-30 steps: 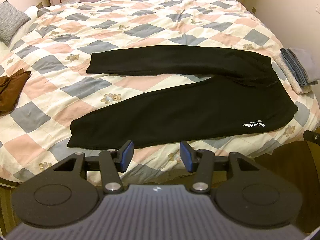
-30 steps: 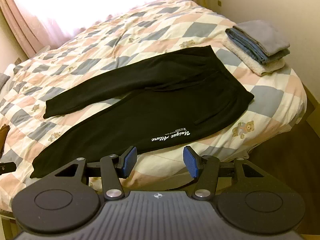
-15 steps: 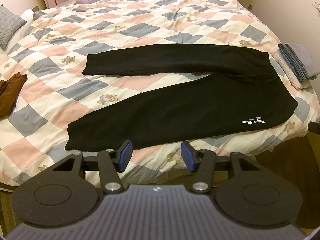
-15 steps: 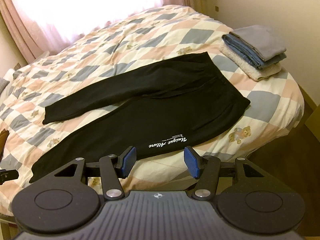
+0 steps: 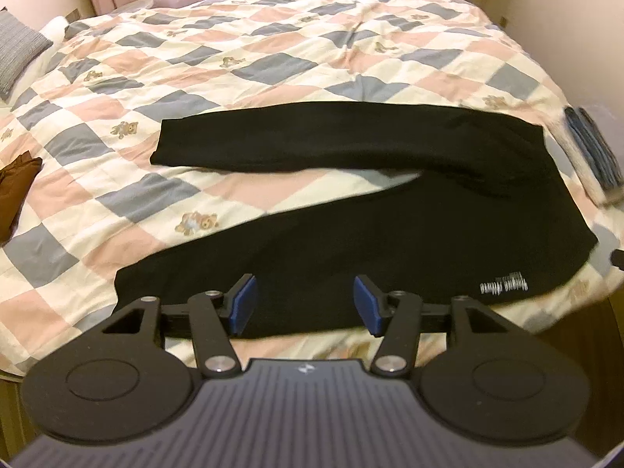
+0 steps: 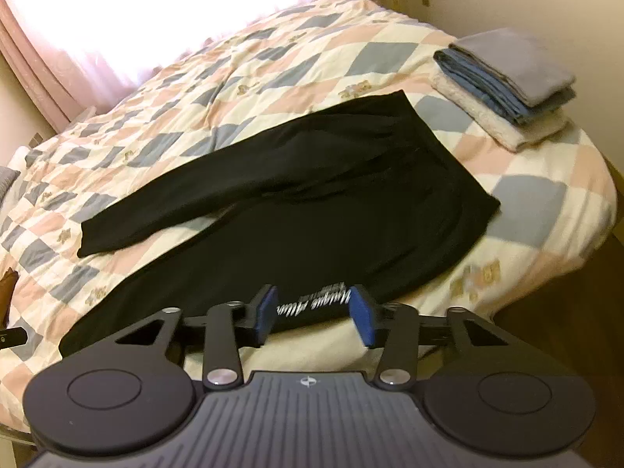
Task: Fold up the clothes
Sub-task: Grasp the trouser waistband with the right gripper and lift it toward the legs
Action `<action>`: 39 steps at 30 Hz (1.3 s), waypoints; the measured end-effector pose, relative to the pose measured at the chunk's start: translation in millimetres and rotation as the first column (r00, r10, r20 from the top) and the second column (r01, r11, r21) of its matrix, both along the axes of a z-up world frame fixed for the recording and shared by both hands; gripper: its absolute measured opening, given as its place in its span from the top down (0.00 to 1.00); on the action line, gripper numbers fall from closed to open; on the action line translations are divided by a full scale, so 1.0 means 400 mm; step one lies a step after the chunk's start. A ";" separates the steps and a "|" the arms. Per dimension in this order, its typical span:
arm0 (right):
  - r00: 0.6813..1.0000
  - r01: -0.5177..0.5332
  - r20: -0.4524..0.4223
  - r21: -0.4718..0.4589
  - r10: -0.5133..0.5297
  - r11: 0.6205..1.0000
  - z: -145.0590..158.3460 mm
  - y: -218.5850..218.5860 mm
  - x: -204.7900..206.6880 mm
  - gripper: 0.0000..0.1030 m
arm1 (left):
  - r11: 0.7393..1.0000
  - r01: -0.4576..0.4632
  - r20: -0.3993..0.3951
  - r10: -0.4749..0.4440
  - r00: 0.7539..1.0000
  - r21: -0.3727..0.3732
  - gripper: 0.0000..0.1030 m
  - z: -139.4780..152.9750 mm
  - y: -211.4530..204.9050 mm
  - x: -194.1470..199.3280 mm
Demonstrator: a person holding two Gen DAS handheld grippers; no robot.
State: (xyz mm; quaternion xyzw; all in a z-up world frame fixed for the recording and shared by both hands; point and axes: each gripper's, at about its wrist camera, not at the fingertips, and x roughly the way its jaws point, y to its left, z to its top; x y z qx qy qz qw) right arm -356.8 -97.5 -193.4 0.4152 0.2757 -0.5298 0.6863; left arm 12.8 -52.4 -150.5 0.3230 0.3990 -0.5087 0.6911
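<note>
While both our grippers, left (image 5: 304, 304) and right (image 6: 312, 310), hover with fingers released, the trousers (image 5: 370, 210) lie lengthwise left-to-right, near leg closest.

Black trousers (image 5: 390, 234) with white lettering (image 5: 504, 285) near the waist, spread on a quilt (image 5: 273, 39) checked in pink, grey-blue and cream with small brown bears. Blue pads (image 6: 360, 321) on black grippers. Grey, blue and cream folded stack (image 6: 507, 85) at the quilt's right edge; brown cloth (image 5: 15, 191) at its left edge; pink curtains (image 6: 27, 58) behind.
</note>
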 end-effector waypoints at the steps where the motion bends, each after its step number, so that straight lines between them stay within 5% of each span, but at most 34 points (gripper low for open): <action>1: 1.000 -0.006 0.005 0.005 0.006 1.000 -0.006 -0.036 -0.017 0.68 | 1.000 -0.014 0.000 0.014 1.000 0.005 0.50 -0.005 -0.029 -0.005; 8: 0.998 -0.057 0.040 0.039 0.055 0.998 -0.076 -0.376 -0.152 0.75 | 0.994 -0.086 0.012 0.086 0.996 0.060 0.50 -0.062 -0.238 -0.083; 18: 0.990 -0.131 0.056 0.062 0.128 0.989 -0.349 -0.903 -0.287 0.72 | 0.959 -0.210 0.012 0.212 0.977 0.190 0.46 -0.156 -0.429 -0.187; 23: 0.982 -0.190 0.010 0.035 0.190 0.981 -0.447 -1.012 -0.287 0.69 | 0.942 -0.223 0.039 0.221 0.975 0.250 0.46 -0.193 -0.471 -0.203; 29: 0.976 -0.213 0.051 0.078 0.209 0.974 -0.525 -1.076 -0.296 0.68 | 0.934 -0.236 0.052 0.231 0.972 0.268 0.46 -0.209 -0.515 -0.210; 39: 0.892 -0.298 0.377 0.078 0.248 0.951 -0.530 -1.146 -0.324 0.68 | 0.927 -0.255 0.066 0.247 0.967 0.275 0.46 -0.212 -0.562 -0.220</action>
